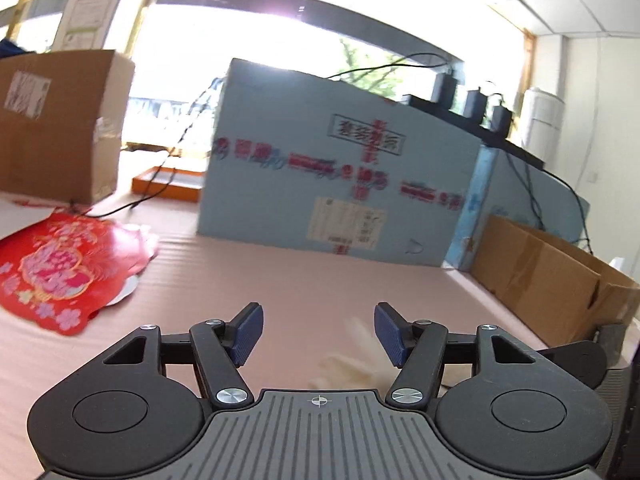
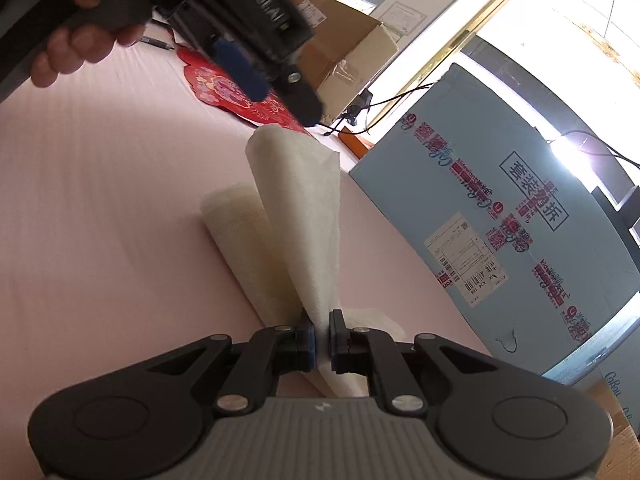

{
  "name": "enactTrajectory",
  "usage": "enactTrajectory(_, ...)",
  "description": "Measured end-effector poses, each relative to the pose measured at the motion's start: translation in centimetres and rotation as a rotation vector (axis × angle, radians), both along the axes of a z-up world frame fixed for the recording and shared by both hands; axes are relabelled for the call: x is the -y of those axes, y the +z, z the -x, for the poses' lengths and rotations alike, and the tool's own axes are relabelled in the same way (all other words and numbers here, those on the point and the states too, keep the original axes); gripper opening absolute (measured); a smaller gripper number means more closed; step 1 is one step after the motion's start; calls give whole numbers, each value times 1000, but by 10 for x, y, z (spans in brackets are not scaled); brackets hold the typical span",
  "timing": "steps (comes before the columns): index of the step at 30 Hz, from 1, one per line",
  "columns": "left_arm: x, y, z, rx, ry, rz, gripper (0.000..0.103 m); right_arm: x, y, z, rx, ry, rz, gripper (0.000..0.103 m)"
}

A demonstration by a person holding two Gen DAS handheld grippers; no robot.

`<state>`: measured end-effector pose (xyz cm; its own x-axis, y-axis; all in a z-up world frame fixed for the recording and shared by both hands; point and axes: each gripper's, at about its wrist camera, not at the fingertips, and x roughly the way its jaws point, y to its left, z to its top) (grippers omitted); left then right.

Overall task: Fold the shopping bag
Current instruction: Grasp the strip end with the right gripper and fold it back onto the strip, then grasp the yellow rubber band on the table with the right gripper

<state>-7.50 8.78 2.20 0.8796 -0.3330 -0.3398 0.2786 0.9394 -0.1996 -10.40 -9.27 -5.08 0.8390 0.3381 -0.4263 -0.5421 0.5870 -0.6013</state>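
Right gripper point(image 2: 320, 340): pads clamped on a lifted fold of the white bag point(image 2: 304, 232).
Left gripper point(image 1: 319, 334): jaws wide apart, nothing between them, held above the bag.
Bag: lies on the pink table point(image 2: 100, 200), one flap standing up.
Beyond: blue box point(image 2: 500, 240), red cutout point(image 1: 52, 268).

Black linkages, blue-padded jaws, silver screws

bag point(image 2: 304, 216): cream white | table point(image 2: 100, 200): pink | box point(image 2: 500, 248): light blue
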Motion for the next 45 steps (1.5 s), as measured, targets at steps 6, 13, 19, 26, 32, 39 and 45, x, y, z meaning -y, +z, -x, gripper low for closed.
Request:
enactTrajectory(6,47,-36,-34,-151,-74,-299,64,11,9,-2,-55,-29,-76,25)
enactTrajectory(13,28,-44,-46,-222,-97,-193,65,78,41,-10,-331,-1,-425,58)
enactTrajectory(19,23,-48,-49,-241,-108,-153,65,122,44,-60,-510,-216,-707,59)
enactTrajectory(26,17,-48,-51,-240,-120,-99,64,108,28,-90,-626,-227,-758,31)
enactTrajectory(32,36,-22,-30,-89,-226,-146,64,159,23,-88,-876,-254,-927,14)
enactTrajectory(39,97,-8,-24,-12,-523,-382,64,181,22,-93,-941,-256,-926,14)
enactTrajectory(45,105,-37,-32,-86,-546,-468,61,179,31,-84,-861,-242,-850,29)
